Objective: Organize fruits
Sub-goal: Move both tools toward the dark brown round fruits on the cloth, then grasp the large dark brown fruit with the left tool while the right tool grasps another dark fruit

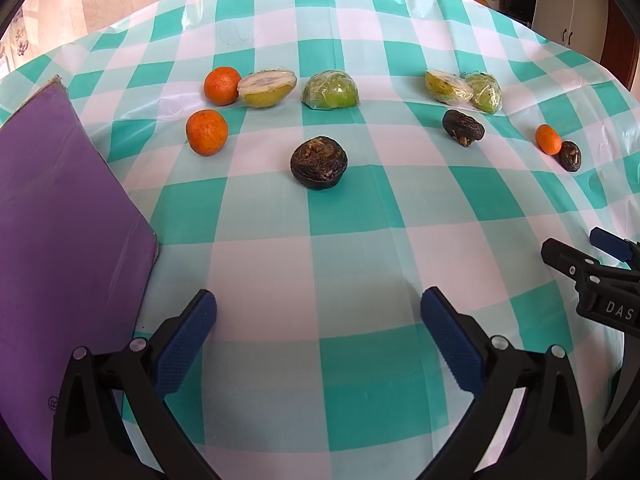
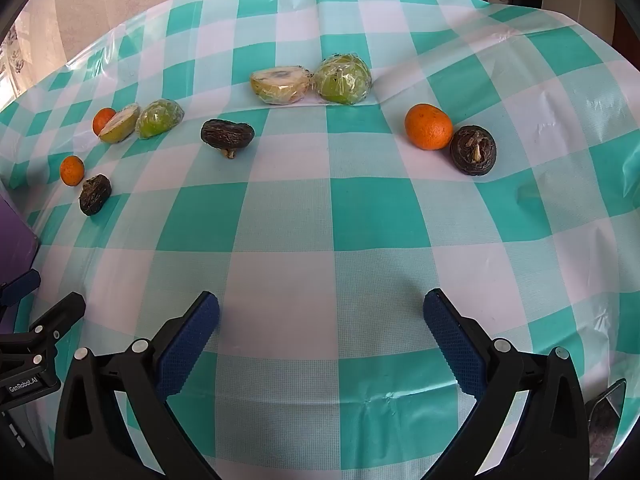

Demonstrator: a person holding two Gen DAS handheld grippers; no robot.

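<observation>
Left hand-held gripper (image 1: 319,306): jaws spread wide, nothing between the blue pads, hovering over bare cloth on the table (image 1: 360,240). Right hand-held gripper (image 2: 321,307): likewise wide open and empty.

Landmark: the central dark wrinkled fruit (image 1: 319,163).

- Behind it, a wrapped green fruit half (image 1: 330,90), dome side up.
- Behind and to its left, a wrapped cut half (image 1: 267,88) showing pale flesh, touching an orange (image 1: 222,85); a second orange (image 1: 207,132) lies nearer, apart from both.
- Far left of it, a purple board (image 1: 60,220) rests on the table edge.
- To its right, a second dark fruit (image 1: 463,127); behind that, two wrapped halves (image 1: 464,90) lie touching each other.
- Farthest right, a small orange (image 1: 548,139) touches a third dark fruit (image 1: 570,155).

All fruit rests on the checked cloth, well apart from both grippers.
</observation>
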